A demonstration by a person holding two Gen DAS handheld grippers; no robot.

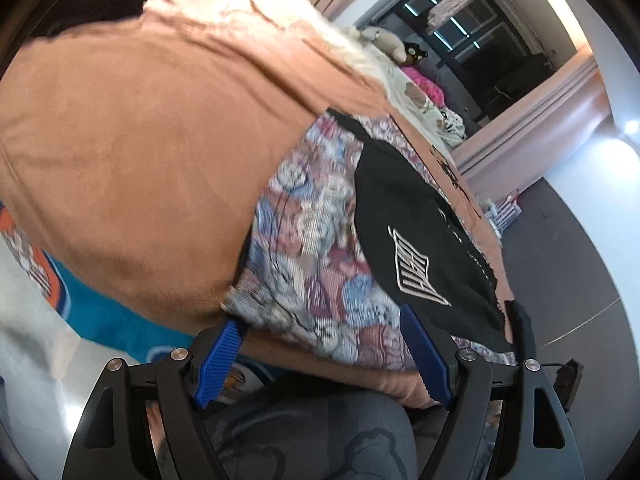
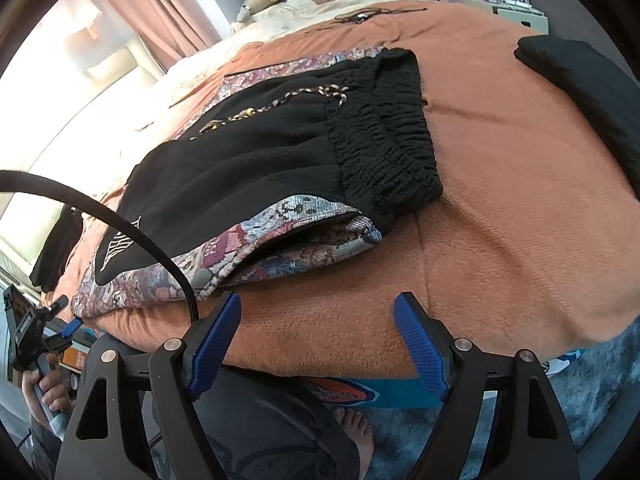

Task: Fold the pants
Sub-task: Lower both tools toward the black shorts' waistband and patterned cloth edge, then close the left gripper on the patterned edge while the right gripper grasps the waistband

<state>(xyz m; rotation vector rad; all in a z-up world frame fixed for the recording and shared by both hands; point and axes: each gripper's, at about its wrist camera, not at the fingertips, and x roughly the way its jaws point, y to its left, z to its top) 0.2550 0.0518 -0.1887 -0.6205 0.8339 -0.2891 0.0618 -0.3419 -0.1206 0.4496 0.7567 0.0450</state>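
The pants, black with flowery patches, lie flat on the orange blanket, up at 11 o'clock from the right gripper. Its blue fingers are spread wide and grab nothing. The left gripper is spread wide too, right at the pants' edge at 12 o'clock, grabbing nothing.

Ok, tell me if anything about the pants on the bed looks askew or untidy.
The pants lie flat on the brown blanket, but near the ribbed black waistband the patterned side panel gapes open, its layers not aligned. Nothing looks damaged or spilled. Both grippers hover open, short of the fabric.
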